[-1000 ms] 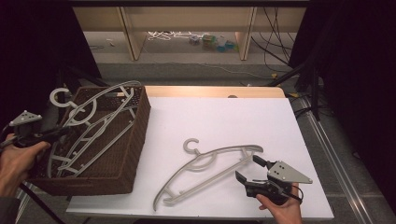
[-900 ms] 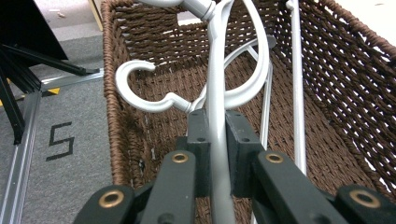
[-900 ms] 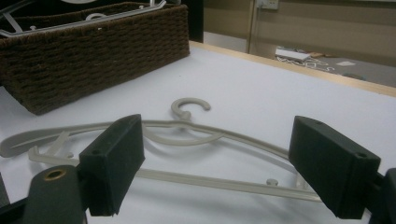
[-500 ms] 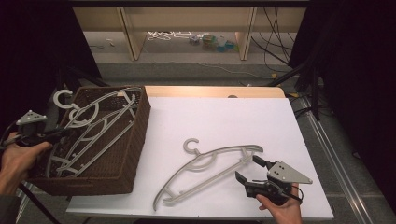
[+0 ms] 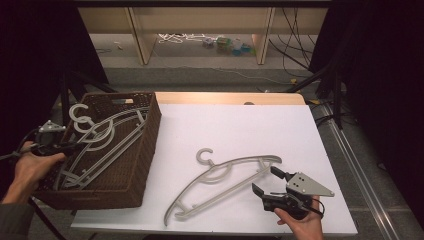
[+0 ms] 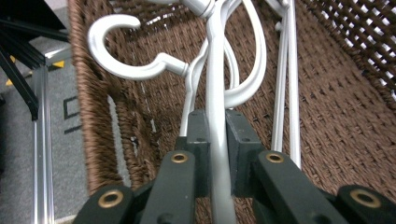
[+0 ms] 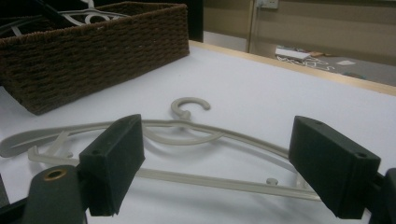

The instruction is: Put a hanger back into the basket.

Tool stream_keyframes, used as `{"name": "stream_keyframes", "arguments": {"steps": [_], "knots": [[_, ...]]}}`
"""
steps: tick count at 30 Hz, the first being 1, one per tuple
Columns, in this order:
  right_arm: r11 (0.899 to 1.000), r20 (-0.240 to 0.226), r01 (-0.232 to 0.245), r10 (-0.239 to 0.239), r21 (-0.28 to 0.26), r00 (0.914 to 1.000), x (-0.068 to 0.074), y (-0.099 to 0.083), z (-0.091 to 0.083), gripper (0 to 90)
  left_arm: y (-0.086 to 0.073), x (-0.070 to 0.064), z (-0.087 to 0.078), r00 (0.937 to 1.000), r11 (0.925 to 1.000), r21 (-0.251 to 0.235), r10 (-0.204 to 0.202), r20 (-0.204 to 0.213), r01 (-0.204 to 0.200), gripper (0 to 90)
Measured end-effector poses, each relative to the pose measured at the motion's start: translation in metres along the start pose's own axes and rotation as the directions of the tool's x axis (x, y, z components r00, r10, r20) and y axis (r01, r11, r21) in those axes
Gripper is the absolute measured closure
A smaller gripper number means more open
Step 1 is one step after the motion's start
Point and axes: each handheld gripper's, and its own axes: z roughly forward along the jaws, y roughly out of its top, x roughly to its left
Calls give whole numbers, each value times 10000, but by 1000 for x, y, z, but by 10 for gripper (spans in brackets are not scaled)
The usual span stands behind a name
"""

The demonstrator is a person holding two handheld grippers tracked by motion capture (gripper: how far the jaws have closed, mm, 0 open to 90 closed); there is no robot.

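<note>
Left gripper (image 6: 217, 140): jaws clamping the pale arm of a hanger in the basket (image 6: 219, 70); a second hanger's hook (image 6: 126, 49) is lying just ahead-left, against the woven basket (image 5: 145, 150) wall. Basket weave is closing in on both sides of this gripper.

Right gripper (image 7: 219, 168): jaws spread wide, gripping nothing, hovering low near the front edge of the white tabletop (image 5: 240, 125). The loose hanger (image 7: 187, 135) is lying flat directly ahead of it. Beyond that, bare tabletop is running to the basket, ahead-left.
</note>
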Motion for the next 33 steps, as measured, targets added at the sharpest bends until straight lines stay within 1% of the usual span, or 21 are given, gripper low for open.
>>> {"name": "stream_keyframes", "arguments": {"steps": [6, 7, 8, 9, 10, 11, 12, 13, 14, 16, 18, 20, 21, 24, 26, 27, 29, 30, 31, 32, 33], "knots": [[10000, -65, -9, 10, 78, 10000, 0, 0, 0, 191, -2, -1, 8, 9997, 9991, 322, -263, -16, 263, 811], [9999, 36, 57, -57, 116, 10000, 0, 0, 0, 191, -2, -1, 10, 9997, 9979, 619, -206, -135, 214, 809], [10000, -69, -40, 40, 26, 10000, 0, 0, 1, 191, -2, -1, 11, 9996, 9970, 737, -222, -150, 233, 787], [10000, -47, -23, 23, -37, 10000, 1, 0, 1, 191, -3, -2, 12, 9989, 9962, 736, -449, -122, 457, 757], [10000, -46, -29, 29, -56, 10000, 1, 0, 1, 192, -3, -1, 12, 9985, 9961, 696, -526, -170, 536, 711], [10000, -47, -13, 13, -72, 10000, 1, 0, 2, 191, -4, -1, 13, 9981, 9972, 415, -614, -80, 616, 708], [10000, -42, 3, -4, -43, 10000, 0, 0, 2, 191, -4, -1, 13, 9981, 9973, 406, -608, -86, 611, 703], [10000, -57, -24, 25, 26, 10000, 0, 0, 1, 191, -3, -1, 10, 9988, 9960, 750, -481, -78, 486, 691], [9999, 111, 84, -85, 57, 9999, 0, 0, 1, 191, -3, -1, 9, 9988, 9965, 690, -450, -180, 462, 663], [10000, -43, 7, -7, 51, 10000, 0, 0, 0, 192, 0, -4, 3, 9971, 9975, 297, -636, -414, 648, 582], [9999, -9, 37, -37, 99, 10000, 0, 0, 0, 191, 4, -8, -3, 9954, 9962, -114, -865, -417, 861, 518], [9999, 43, 56, -56, 124, 10000, 0, 0, 0, 191, 9, -15, -11, 9956, 9955, -393, -875, -337, 862, 471], [9999, 62, 71, -72, 124, 10000, 0, 0, 0, 191, 12, -22, -15, 9969, 9961, -466, -759, -195, 750, 452], [10000, -36, -1, 1, -50, 10000, 0, 0, 1, 191, 21, -37, -27, 9979, 9943, -883, -618, -183, 599, 391], [10000, -55, 4, -4, 45, 10000, 0, 0, 0, 192, 26, -50, -35, 9978, 9883, -1384, -656, -12, 648, 363], [10000, -49, 20, -20, 37, 10000, 0, 1, 0, 191, 28, -56, -39, 9974, 9860, -1503, -714, 94, 720, 354], [10000, -66, 1, 0, 77, 10000, 0, 0, 0, 191, 32, -71, -44, 9934, 9686, -2217, -1036, 500, 1122, 339], [10000, -16, 11, -11, -7, 10000, 0, 0, 0, 191, 33, -76, -47, 9921, 9651, -2343, -1024, 719, 1166, 330], [10000, -35, -38, 38, -52, 10000, 1, 0, 1, 191, 35, -85, -50, 9864, 9536, -2653, -1150, 1170, 1426, 325], [10000, -34, -36, 36, -37, 10000, 1, 0, 1, 191, 38, -96, -55, 9840, 9443, -2962, -1043, 1444, 1436, 323], [10000, -40, -32, 32, -26, 10000, 1, 0, 1, 191, 39, -100, -56, 9840, 9426, -3033, -984, 1488, 1401, 313]]}}
